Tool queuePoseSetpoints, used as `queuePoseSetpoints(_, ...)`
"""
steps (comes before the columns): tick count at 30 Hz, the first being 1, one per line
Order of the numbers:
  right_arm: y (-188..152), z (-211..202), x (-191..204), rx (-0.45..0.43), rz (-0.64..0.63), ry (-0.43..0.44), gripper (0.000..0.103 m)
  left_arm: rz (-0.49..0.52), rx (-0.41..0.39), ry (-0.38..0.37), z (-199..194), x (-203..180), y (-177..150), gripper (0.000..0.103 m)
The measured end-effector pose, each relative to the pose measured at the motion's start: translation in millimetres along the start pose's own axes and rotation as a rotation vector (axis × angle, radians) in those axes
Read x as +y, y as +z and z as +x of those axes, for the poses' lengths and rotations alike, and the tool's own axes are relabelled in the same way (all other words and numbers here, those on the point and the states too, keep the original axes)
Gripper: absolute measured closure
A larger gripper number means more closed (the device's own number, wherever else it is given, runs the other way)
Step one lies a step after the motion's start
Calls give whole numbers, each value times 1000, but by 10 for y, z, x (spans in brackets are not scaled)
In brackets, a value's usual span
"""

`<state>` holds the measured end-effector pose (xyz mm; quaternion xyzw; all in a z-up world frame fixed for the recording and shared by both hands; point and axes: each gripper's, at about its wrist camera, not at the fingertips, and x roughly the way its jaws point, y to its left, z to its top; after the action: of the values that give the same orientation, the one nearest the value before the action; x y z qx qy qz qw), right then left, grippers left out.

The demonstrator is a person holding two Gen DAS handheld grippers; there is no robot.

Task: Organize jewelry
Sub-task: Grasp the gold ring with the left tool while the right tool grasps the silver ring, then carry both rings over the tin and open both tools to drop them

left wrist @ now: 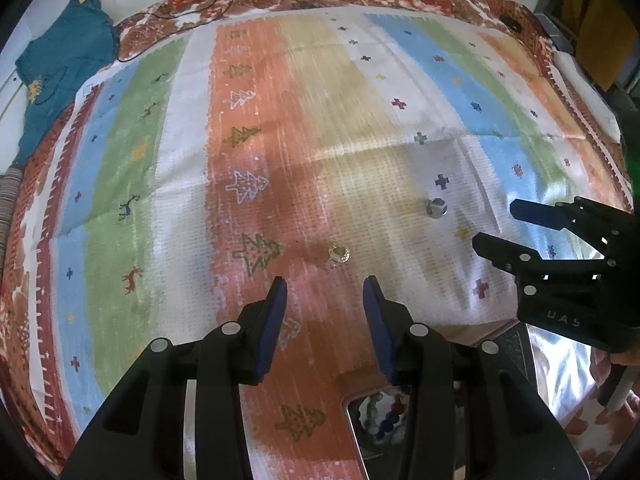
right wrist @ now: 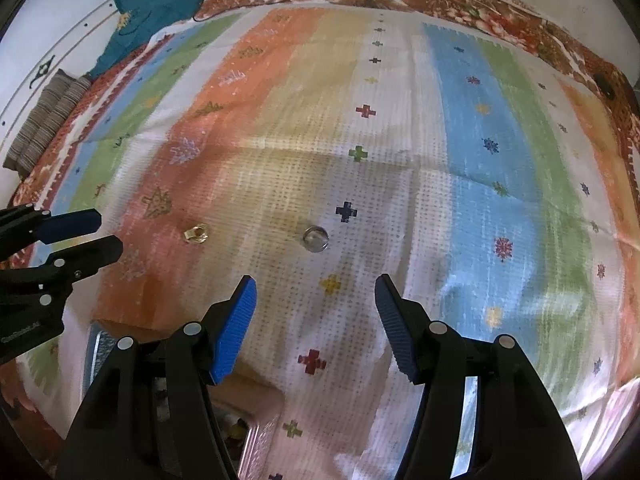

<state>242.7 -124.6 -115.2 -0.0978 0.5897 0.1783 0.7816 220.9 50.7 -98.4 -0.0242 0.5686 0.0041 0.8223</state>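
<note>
jewelry is two rings on the striped cloth (left wrist: 360,92), near its front edge: a gold ring (left wrist: 338,253) and a silver ring (left wrist: 436,207), well apart. left gripper (left wrist: 325,292) hovers just short of the gold one, jaws wide to straddle it; right gripper (right wrist: 315,294) faces the silver ring (right wrist: 316,239), jaws wide, both empty. an open jewelry box (left wrist: 376,424) sits below, likely their destination.

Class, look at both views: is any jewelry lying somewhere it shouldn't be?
Yes. A gold ring and a silver ring lie loose and apart on the striped cloth, outside the box that holds beads. Both grippers are open.
</note>
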Motion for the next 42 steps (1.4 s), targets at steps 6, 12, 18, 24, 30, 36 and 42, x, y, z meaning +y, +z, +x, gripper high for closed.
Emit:
queuePoseSetpoints(6,52,125,0,15,0,-12,41,38,35,14,186,-36,47,63)
queuePoseSetpoints(12,97,279,-6,41,-7,-17,42,47,77,20,386,17,92,64)
queuePoseSetpoints(18,152,435,-10,60,-7,-14,42,47,105,-11,540,39,170,64)
queuePoseSetpoints(24,203,581,-38,65,-1,-30,50,75,131,-11,675,4,217,64)
queuePoseSetpoints(30,257,622,-36,63,-7,-37,55,79,154,-44,790,-49,252,64)
queuePoseSetpoints(36,283,655,-47,58,-3,-42,80,93,168,-24,881,-103,266,73)
queuePoseSetpoints(42,261,640,-76,64,12,-24,84,100,161,-19,914,-117,256,88)
